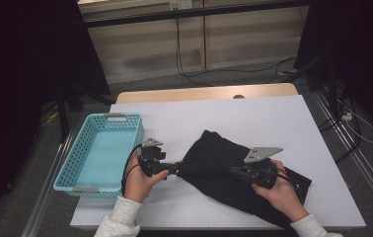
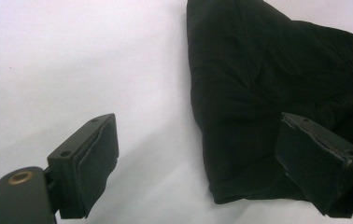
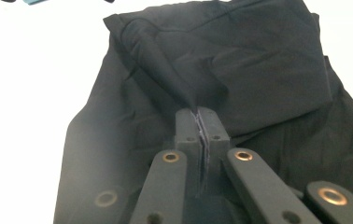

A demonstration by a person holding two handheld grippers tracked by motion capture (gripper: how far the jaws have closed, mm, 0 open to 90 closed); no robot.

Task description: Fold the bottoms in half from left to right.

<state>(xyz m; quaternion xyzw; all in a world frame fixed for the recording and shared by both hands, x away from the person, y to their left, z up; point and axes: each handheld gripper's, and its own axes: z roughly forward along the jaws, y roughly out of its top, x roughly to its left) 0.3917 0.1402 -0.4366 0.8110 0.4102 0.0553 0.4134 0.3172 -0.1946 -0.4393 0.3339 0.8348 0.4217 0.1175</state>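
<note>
Your right gripper [image 3: 198,116] pinches a thin ridge of the crumpled black fabric garment [image 1: 234,168]; left gripper [image 2: 198,154] gapes beside its hem, so lifting may slip it.

From my seat, black cloth [image 3: 221,70] cut off at the right gripper view's lower edge, its near end [image 1: 273,212] under my right hand [image 1: 283,195] — basket [image 1: 71,170] contents too dim to tell.

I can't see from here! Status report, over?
Right gripper pinching a fold of the black cloth. Left gripper open at the cloth's edge. Blue basket alongside, nothing blocking.
</note>
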